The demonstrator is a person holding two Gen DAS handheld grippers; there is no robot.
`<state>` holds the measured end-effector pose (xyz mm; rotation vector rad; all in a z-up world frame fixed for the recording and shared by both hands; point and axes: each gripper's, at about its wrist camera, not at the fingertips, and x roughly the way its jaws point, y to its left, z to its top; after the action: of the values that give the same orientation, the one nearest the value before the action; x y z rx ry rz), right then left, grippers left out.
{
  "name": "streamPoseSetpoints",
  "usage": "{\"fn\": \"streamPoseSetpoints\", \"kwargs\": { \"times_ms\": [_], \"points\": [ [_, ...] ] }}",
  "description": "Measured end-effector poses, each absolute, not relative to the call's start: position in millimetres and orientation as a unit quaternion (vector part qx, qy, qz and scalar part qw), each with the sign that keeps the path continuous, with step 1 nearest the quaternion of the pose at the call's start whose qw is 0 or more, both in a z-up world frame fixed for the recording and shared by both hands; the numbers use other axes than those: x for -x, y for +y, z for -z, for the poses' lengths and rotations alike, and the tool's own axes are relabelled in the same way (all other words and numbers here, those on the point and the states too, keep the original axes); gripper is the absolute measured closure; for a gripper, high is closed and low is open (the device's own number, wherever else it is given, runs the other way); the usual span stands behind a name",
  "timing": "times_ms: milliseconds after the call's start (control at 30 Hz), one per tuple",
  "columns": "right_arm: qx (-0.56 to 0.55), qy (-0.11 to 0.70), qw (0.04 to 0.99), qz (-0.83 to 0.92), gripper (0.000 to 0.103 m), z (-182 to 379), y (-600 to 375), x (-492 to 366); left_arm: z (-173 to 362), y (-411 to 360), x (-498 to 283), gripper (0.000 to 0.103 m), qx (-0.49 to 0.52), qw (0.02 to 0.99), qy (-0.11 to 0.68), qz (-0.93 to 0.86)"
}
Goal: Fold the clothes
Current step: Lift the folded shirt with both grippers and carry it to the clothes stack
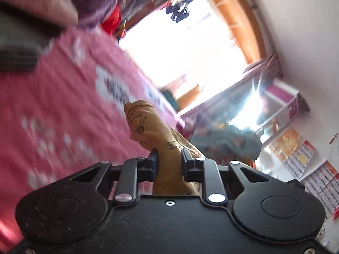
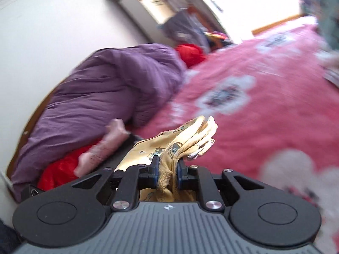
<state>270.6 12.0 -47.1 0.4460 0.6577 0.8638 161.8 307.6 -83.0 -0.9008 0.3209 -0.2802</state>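
Pinching tan printed garment (image 1: 148, 131) (image 2: 186, 139), left tool (image 1: 169, 158) and right tool (image 2: 167, 163) clenched; cloth bunched between fingers, above pink bedspread (image 1: 63, 105) (image 2: 264, 74).

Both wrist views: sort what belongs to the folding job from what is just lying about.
In the job:
- tan printed cotton garment, pinched by both
- left tool
- right tool

Lying about:
- pink flowered bedspread
- purple crumpled quilt
- red bundled cloth
- pale pink folded cloth
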Motion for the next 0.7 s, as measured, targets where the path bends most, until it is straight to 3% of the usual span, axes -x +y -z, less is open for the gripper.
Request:
{"fn": "streamPoseSetpoints", "kwargs": {
  "times_ms": [567, 633, 700],
  "points": [
    [-0.165, 0.235, 0.754, -0.591, 0.086, -40, 256, -321, 21, 482, -122, 0.083, 0.427, 0.901, -0.071, -0.025],
    [-0.166, 0.226, 0.746, -0.604, 0.086, -42, 281, -328, 31, 497, -126, 0.083, 0.442, 0.893, -0.078, -0.043],
    [-0.158, 0.229, 0.748, -0.603, 0.086, -31, 303, -338, 53, 507, -144, 0.083, 0.449, 0.888, -0.031, -0.092]
  ]
}}
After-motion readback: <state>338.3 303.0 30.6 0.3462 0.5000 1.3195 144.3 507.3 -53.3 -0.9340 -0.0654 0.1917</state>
